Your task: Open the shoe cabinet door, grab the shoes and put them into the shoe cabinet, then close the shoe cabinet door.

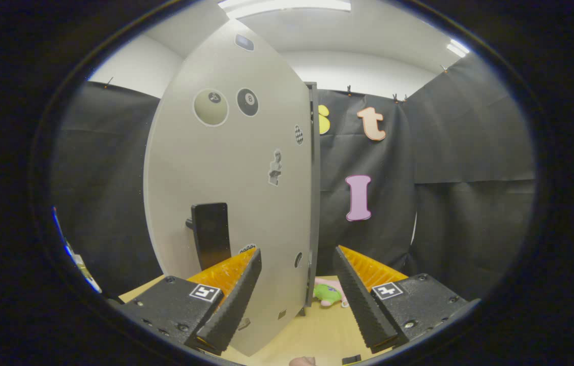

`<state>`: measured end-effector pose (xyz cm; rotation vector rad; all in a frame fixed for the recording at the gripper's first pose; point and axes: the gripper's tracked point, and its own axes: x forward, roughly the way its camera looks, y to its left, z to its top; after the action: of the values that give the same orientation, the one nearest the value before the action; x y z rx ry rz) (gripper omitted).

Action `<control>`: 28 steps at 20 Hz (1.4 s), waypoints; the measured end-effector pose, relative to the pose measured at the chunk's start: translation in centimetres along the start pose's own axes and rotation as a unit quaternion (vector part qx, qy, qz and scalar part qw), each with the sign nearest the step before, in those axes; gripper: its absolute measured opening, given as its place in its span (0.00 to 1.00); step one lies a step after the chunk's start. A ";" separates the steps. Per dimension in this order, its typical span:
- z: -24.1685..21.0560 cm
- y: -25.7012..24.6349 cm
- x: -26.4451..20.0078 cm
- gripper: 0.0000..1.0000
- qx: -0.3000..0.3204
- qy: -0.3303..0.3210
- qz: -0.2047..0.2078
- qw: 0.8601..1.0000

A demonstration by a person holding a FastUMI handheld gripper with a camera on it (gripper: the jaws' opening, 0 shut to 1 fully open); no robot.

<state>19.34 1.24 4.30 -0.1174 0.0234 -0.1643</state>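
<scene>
Both jaws (297, 295) stand wide open, holding nothing. Between them, toward 12 o'clock, is the swung-open shoe cabinet door (231, 168), its black handle (210, 235) at 11 o'clock. Small shoes (330, 293) lie on the counter (312, 335) beyond.

The cabinet door (231, 168) carries a black billiard-ball sticker (247, 102) marked with the number 8. To its left sits a pale ball sticker (211, 107) whose small dark mark is too blurred to read. The door's other stickers show no legible words.
</scene>
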 end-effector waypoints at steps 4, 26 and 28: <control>0.1 3.7 2.0 0.94 -0.009 -0.008 -0.004 1.000; -2.9 14.5 5.4 0.98 0.027 -0.005 0.035 0.999; -3.4 14.1 4.1 0.98 0.037 -0.002 0.034 0.999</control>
<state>25.53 14.02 -0.77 -0.0434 0.0166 -0.0967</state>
